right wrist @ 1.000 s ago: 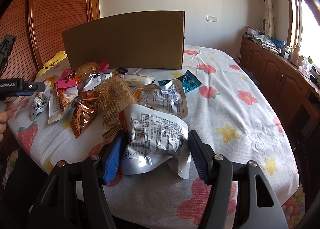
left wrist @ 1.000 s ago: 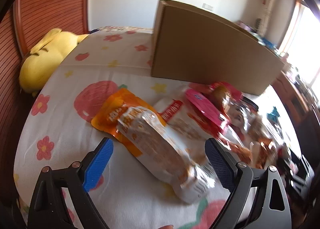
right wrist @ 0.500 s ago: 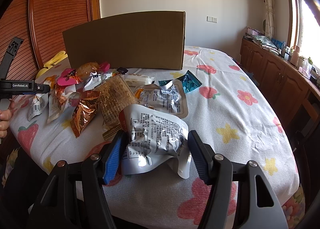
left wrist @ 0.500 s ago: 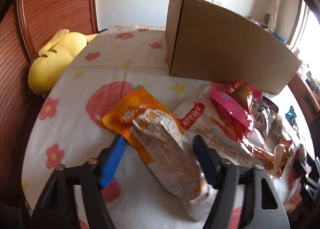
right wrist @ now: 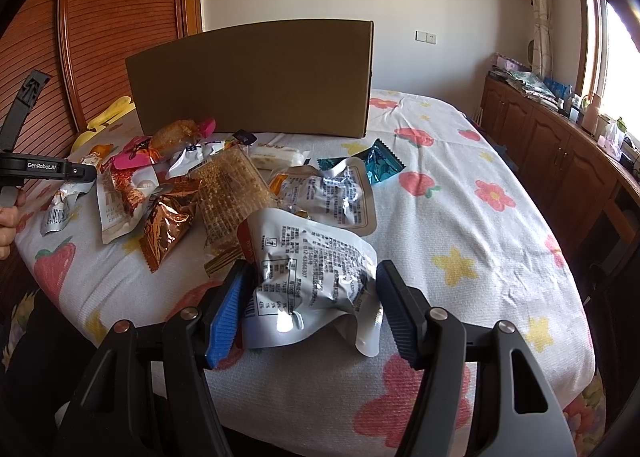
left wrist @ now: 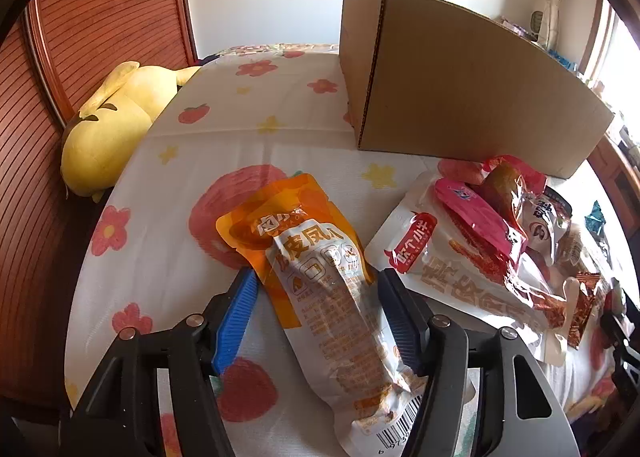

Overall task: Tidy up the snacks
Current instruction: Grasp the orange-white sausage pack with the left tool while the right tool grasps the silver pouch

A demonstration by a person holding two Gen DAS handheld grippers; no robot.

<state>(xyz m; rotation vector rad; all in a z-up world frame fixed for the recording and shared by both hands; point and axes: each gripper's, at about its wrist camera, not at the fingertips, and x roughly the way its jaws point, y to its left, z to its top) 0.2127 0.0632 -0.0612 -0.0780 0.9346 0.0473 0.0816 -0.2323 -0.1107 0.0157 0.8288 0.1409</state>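
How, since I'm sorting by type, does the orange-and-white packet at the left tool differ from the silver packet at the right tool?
The orange-and-white packet is long and plump; the silver packet is thin and crumpled. The orange-and-white packet shows a coloured front; the silver packet shows black print on foil. Both lie on the flowered cloth, within the left tool and the right tool.

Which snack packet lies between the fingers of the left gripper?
The long white packet with orange print, lying over an orange pouch; the other snacks lie outside the left gripper.
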